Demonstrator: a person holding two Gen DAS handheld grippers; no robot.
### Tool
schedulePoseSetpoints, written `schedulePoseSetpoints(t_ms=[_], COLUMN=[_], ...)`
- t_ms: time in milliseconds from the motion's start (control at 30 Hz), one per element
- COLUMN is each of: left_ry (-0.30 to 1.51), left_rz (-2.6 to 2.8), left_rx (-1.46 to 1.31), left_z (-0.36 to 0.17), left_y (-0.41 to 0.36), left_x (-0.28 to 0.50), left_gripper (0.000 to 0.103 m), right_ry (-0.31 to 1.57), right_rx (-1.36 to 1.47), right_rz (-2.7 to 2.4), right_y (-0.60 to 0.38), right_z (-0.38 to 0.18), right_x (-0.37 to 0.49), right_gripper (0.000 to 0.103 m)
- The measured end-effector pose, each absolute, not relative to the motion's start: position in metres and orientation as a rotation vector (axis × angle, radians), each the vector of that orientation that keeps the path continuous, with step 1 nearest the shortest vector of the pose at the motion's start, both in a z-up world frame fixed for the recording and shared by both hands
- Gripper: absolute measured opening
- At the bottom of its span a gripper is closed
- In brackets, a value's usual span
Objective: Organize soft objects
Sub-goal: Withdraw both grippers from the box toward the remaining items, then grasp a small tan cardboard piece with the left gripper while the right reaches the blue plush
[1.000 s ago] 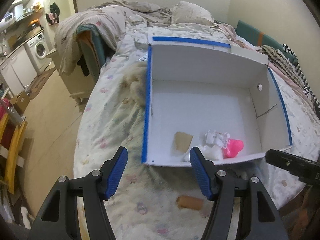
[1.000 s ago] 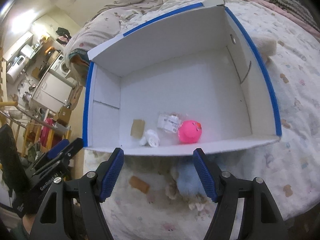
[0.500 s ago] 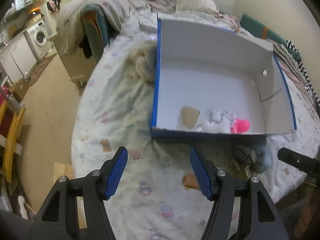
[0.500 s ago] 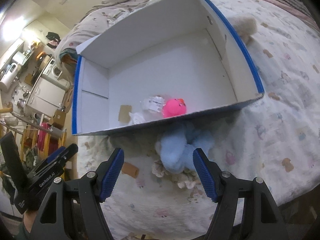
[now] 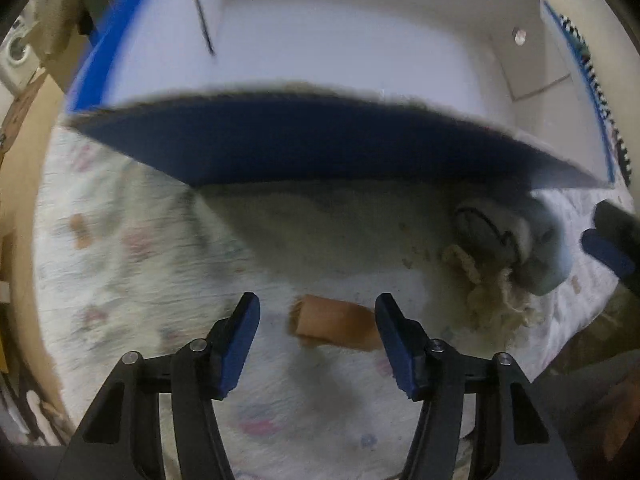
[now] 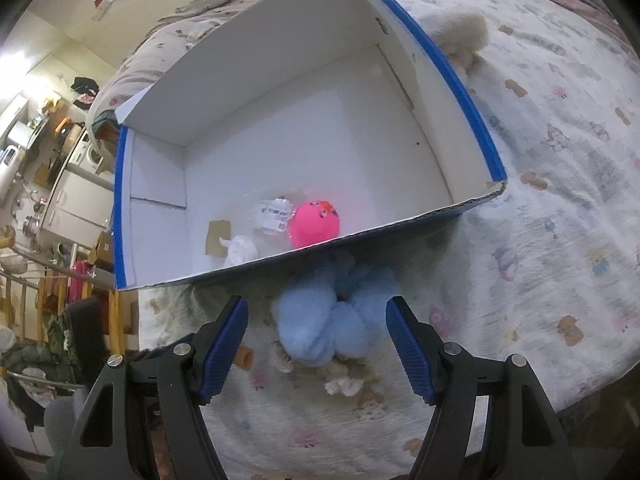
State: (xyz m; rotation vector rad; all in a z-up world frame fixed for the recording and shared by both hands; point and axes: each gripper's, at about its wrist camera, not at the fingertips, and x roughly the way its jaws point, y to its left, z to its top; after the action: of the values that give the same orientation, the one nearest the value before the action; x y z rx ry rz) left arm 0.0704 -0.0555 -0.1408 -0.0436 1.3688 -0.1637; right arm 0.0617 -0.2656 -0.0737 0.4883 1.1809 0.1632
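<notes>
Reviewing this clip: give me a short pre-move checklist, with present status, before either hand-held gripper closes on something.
1. Left hand-held gripper lined up on the brown tube: ok; tube lies between the fingers, which have just been closing and do not yet press it.
2. Right hand-held gripper over the blue plush: ok, jaws open, plush between them, untouched.
3. Box open with free floor: ok; only the pink ball, a white piece and a packet sit near the front wall.
4. Plush clear of the box wall: cannot tell, it lies right against it.
5. Left view sharp enough to judge contact: not ok, blurred.
</notes>
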Motion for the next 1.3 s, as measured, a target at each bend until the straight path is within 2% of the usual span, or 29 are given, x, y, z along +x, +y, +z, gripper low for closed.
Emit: schedulePoseSetpoints(t_ms=[100, 167, 200, 233, 467, 833, 900, 1000, 1033, 1133, 1300], left_ry=[1.399, 1.401, 1.41, 1.414, 1.355, 1.224, 1.216, 1.212, 1.21, 1.196, 1.162], left_rz=[-0.17, -0.19, -0.208, -0.235, -0.258, -0.162, -0.154, -0.143, -0.141, -0.138, -0.129], left_rx=[-0.047, -0.052, -0.055, -0.065, -0.073, -0.084, -0.074, -0.071, -0.08, -0.094, -0.095], left_z=[-0.15, -0.15, -0.15, -0.15, -0.122, -0.082, -0.082, -0.081, -0.08, -0.075, -0.069], left_y=[-0.059, -0.062, -0.065, -0.067, -0.069, -0.029, -0.019, -0.011, -0.008, -0.004, -0.01], left_x=[0.076, 0.078, 0.079, 0.079, 0.073, 0.058, 0.053, 0.049, 0.049, 0.046, 0.044], left_gripper=[0.044, 0.025, 0.019, 0.007, 0.007, 0.007, 0.007, 0.007, 0.007, 0.007, 0.007], right_ry=[1.188, 1.193, 1.197, 1.203, 1.232, 1.274, 1.276, 1.293, 1.29, 1.253, 1.194], right_rx=[0.502, 0.518, 0.529, 0.538, 0.579, 0.358, 0.315, 0.294, 0.3, 0.329, 0.419], right_rz=[0.147, 0.136, 0.131, 0.128, 0.15, 0.173, 0.173, 0.196, 0.203, 0.247, 0.288], right_y=[-0.271, -0.277, -0.28, -0.283, -0.282, -0.23, -0.224, -0.22, -0.221, -0.226, -0.244], right_z=[-0.077, -0.08, -0.081, -0.083, -0.093, -0.101, -0.104, -0.109, -0.109, -0.097, -0.077], right_x=[0.064, 0.063, 0.064, 0.064, 0.067, 0.079, 0.081, 0.084, 0.083, 0.079, 0.059], right_gripper=[0.076, 0.076, 0.076, 0.076, 0.076, 0.075, 0.061, 0.031, 0.017, 0.013, 0.013])
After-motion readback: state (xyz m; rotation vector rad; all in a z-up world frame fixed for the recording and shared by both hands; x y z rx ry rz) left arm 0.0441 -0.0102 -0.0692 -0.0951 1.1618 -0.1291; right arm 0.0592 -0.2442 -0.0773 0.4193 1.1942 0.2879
